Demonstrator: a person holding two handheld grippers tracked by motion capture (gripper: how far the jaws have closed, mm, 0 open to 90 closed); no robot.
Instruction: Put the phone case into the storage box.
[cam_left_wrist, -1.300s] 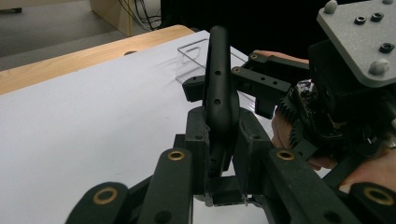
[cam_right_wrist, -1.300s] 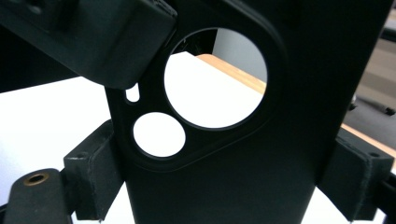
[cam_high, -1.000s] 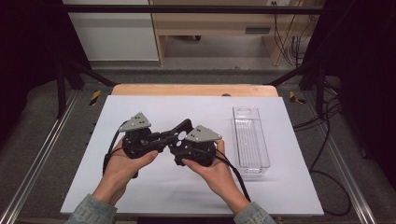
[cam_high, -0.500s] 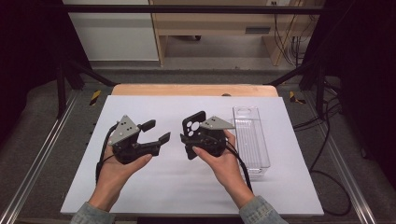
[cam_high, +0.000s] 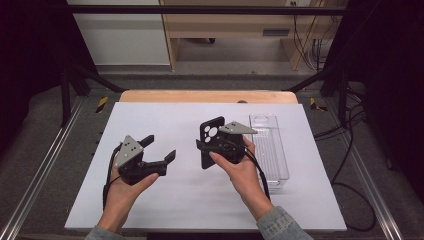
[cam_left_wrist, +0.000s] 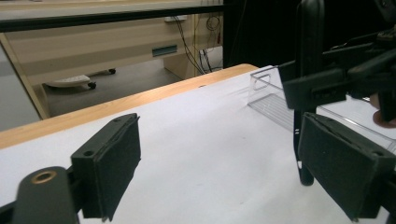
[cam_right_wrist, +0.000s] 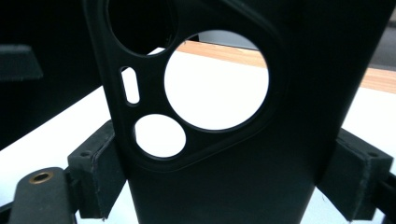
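Observation:
A black phone case (cam_high: 209, 131) with round camera cutouts stands upright above the white table (cam_high: 165, 115), and my right gripper (cam_high: 214, 148) is shut on it. In the right gripper view the case (cam_right_wrist: 299, 116) sits between both pads (cam_right_wrist: 100, 172), its cutouts showing the table behind. My left gripper (cam_high: 161, 147) hovers to the left of it, open, with nothing between its fingers. The left gripper view has its own jaws (cam_left_wrist: 229, 172) wide apart over bare table, with the case (cam_left_wrist: 306, 93) edge-on and the right gripper (cam_left_wrist: 336, 79) at the far right.
A clear plastic tray (cam_high: 272, 150) lies lengthwise near the table's right edge, just beyond my right hand; it appears again (cam_left_wrist: 275, 102) in the left gripper view. A wooden strip (cam_high: 207, 96) runs along the table's far edge. Black frame bars stand at both sides.
The two grippers were close together at the table's middle around the case. They have drawn apart: the left went left and stands open, the right carried the case right and turned it upright.

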